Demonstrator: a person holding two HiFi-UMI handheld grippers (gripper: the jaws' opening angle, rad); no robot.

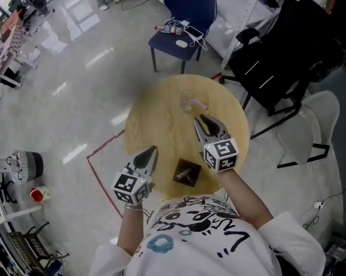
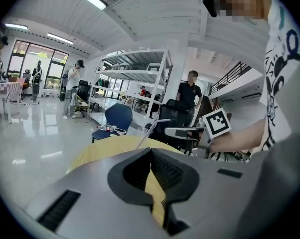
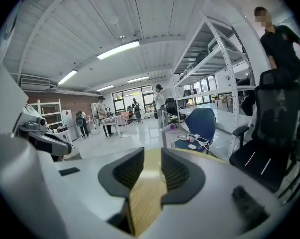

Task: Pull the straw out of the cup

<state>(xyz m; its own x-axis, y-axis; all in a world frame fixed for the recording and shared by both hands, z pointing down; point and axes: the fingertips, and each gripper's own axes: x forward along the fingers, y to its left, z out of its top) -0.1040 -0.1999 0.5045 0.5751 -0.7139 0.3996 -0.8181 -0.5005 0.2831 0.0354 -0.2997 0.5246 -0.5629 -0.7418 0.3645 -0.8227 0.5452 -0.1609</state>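
Tabletop wood (image 3: 145, 203) shows between right claw's (image 3: 151, 153) part-open, seemingly empty jaws

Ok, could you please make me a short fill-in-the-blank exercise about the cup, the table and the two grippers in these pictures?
1. The clear cup on the round wooden table has a ____ in it.
2. The jaws of the right gripper are ____, with nothing between them.
3. The jaws of the left gripper are ____ at the tips.
4. The chair beyond the table, with cables on its seat, is ____ in colour.

Missing words: straw; open; shut; blue.
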